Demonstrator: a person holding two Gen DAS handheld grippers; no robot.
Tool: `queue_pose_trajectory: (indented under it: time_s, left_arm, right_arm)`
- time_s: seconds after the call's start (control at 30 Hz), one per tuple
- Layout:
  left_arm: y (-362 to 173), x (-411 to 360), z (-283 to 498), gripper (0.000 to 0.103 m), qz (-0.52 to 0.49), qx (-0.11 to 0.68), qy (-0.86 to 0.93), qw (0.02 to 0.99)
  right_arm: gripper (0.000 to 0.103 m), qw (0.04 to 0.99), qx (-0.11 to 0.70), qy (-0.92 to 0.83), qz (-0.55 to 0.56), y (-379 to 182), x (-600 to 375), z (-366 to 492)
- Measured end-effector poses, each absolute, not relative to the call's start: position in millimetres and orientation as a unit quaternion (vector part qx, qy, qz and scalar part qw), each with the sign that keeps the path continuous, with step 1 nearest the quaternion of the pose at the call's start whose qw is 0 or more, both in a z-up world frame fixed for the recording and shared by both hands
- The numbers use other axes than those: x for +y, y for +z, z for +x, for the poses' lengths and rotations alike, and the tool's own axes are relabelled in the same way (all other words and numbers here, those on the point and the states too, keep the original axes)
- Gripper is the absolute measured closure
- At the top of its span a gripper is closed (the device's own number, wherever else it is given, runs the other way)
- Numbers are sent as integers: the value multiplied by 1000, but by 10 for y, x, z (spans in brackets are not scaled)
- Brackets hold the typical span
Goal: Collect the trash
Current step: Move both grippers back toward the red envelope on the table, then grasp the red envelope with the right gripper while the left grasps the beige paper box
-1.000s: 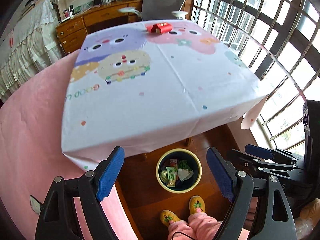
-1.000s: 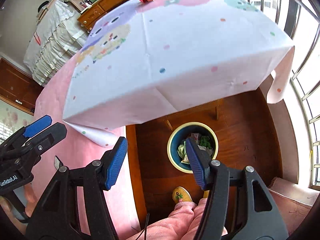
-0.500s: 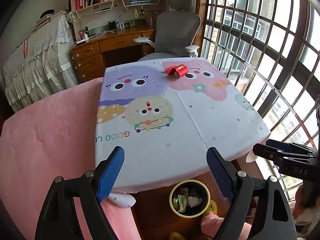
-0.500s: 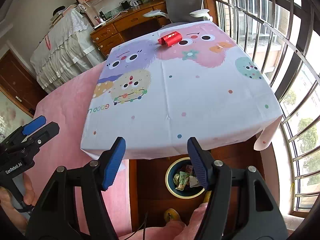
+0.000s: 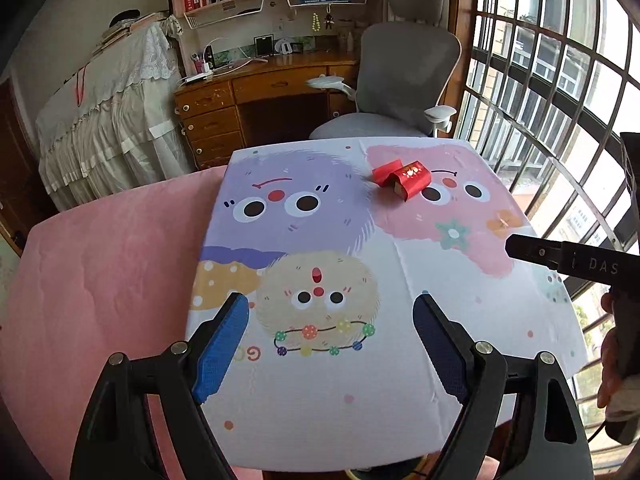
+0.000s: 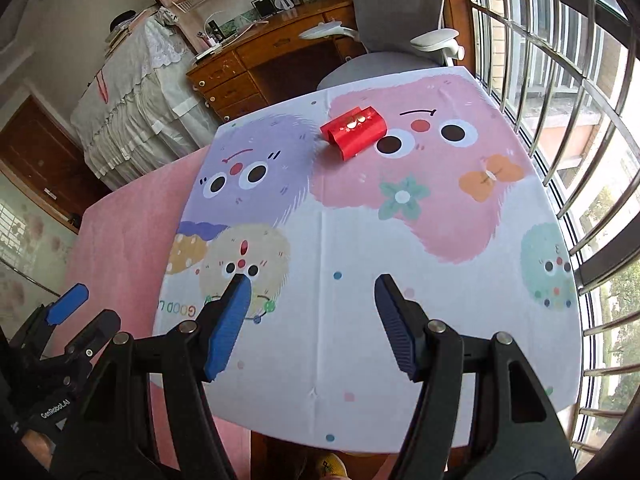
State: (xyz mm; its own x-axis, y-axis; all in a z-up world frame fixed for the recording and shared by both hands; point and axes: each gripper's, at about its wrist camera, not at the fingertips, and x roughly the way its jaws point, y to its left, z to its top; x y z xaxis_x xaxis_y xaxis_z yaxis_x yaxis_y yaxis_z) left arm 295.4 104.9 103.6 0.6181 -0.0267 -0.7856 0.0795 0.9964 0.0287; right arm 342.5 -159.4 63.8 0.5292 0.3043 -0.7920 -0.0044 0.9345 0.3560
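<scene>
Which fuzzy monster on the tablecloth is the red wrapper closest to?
The pink monster: the red wrapper lies beside its left eye, at its border with the purple one.

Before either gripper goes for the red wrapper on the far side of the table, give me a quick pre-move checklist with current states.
1. Left gripper open, empty: ok.
2. Right gripper open, empty: ok.
3. Red wrapper in view on the tablecloth: ok.
4. Cloth between grippers and wrapper free of objects: ok.
5. Grippers apart from each other: ok.
6. Trash bin position: cannot tell, hidden under the table edge.
</scene>
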Motion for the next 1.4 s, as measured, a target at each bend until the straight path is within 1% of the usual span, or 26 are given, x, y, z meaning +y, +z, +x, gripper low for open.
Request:
queue_pose_trajectory:
  time_s: [0.23,0.4,0.53,0.73,0.83,1.03,1.1,1.13,1.2,1.23,1.3,1.33,1.4]
  left_arm:
    - [637,609,4276,17,-2,457,19,889]
    - [328,509,5067,17,-19,477,52,877]
    - [107,455,5537,17,-15,485,70,871]
    - [-178,473,5939,17,-24,499,83,863]
    - [-286,487,6061,17,-33,505,87,858]
    - [-442,517,6107,17,-32,512,90,854]
    - [-480,481,6169,17,-31,513,89,853]
    - [-477,497,6143,17,-31,513,88,853]
    - [-478,462,6161,17,-30,512,85,854]
    - [-472,451,6140,17,-29,512,82,855]
    - [-442,431,6133,17,-27,511,74,856]
    - [-429,408,6142,17,-25,510,68,857]
    - [-399,362,6127,17,-22,510,55,858]
  right_arm:
    - [41,830,521,112,164,260,-1977,5029]
    - [41,806,551,108,187,-137,-2069,5906]
    - [41,788,570,92,213,-460,-2118,6473]
    - [40,764,596,61,239,-901,-2094,6977]
    - [40,760,604,44,234,-1050,-2067,7130]
    - [40,760,610,43,222,-1172,-2004,7334]
    - [46,766,605,44,214,-1153,-1976,7333]
    - [51,767,603,45,215,-1149,-1964,7302]
    - [58,766,603,45,218,-1148,-1978,7297]
    - [63,769,600,48,217,-1131,-1985,7280]
    - [66,772,596,52,215,-1094,-2015,7245]
    - [69,775,591,57,218,-1059,-2051,7197]
    - [71,778,583,63,228,-993,-2123,7161]
